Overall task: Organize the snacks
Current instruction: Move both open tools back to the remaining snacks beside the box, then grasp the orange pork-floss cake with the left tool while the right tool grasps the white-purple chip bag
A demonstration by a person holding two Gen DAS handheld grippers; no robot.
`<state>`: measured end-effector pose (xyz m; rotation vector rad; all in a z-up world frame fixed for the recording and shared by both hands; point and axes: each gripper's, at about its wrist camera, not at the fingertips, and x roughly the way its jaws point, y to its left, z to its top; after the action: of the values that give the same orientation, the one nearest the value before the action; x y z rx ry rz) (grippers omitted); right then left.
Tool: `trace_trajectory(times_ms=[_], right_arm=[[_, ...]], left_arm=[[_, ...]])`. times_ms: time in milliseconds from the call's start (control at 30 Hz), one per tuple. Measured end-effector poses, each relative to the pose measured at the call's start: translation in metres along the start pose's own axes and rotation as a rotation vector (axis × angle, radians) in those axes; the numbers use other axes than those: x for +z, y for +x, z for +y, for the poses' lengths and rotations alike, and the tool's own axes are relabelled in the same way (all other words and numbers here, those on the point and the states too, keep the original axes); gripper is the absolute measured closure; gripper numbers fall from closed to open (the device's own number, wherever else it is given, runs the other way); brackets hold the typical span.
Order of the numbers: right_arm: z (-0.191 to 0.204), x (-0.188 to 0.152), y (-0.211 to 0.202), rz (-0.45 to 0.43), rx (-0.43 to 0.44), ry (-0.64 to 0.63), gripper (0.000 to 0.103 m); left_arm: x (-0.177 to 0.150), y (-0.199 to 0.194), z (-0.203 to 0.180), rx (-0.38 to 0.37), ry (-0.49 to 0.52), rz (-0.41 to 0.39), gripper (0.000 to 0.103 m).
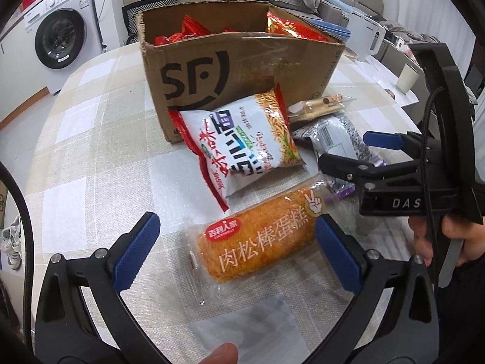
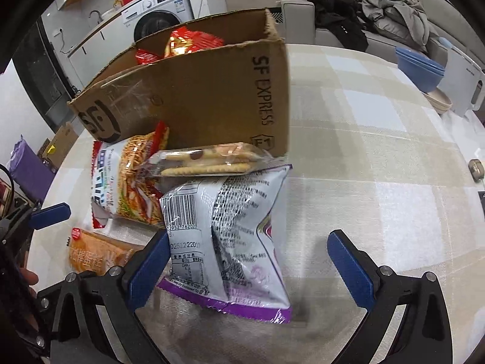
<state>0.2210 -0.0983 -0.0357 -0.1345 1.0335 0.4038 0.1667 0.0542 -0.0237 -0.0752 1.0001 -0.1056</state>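
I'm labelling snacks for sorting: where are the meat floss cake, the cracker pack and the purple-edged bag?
meat floss cake [image 1: 257,245], left wrist view, orange middle.
cracker pack [image 2: 209,159], right wrist view, clear wrapper.
purple-edged bag [image 2: 224,236], right wrist view, printed back.

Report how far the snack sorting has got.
Done: red snack packets already sit in the cardboard box.

In hand: nothing gripped. The left hand-held gripper is open around the meat floss cake; the right hand-held gripper is open around the purple-edged bag.

Left: those two, plus the noodle snack bag and the cracker pack, all on the table beside the box.
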Motion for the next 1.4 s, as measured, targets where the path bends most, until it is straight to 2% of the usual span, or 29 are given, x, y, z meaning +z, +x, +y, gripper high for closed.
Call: trace_trajectory(times_ms=[333,600,933,1233,1333,1400], right_arm=[[-0.023,-0.009,-0.007,-0.009,0.003,0.033,0.001],[-0.024,-0.012,-0.009,-0.012,-0.004,0.008,0.001],[-0.025,-0.015,-0.013,-0.016,0.008,0.031,0.001],[-0.027,-0.015,-0.014,-0.007,0.024,0.016,0.001],[-0.027,-0.015,-0.014,-0.003,0.025,0.012,0.001],[-0.028,-0.015,-0.014,-0.001,0.018,0.011,0.001]], left_arm=[[0.002,0.01,-0.016,-0.035,0.072,0.01,0.001],[-0.004,0.015,-0.028,-0.045,0.131,0.049,0.001],[-0.012,0.034,-0.056,0.002,0.242,0.122,0.002],[-0.004,0.037,-0.07,-0.009,0.296,0.109,0.016],[-0.004,0.035,-0.071,-0.04,0.295,0.113,0.028],[-0.004,0.033,-0.071,-0.044,0.296,0.122,0.032]])
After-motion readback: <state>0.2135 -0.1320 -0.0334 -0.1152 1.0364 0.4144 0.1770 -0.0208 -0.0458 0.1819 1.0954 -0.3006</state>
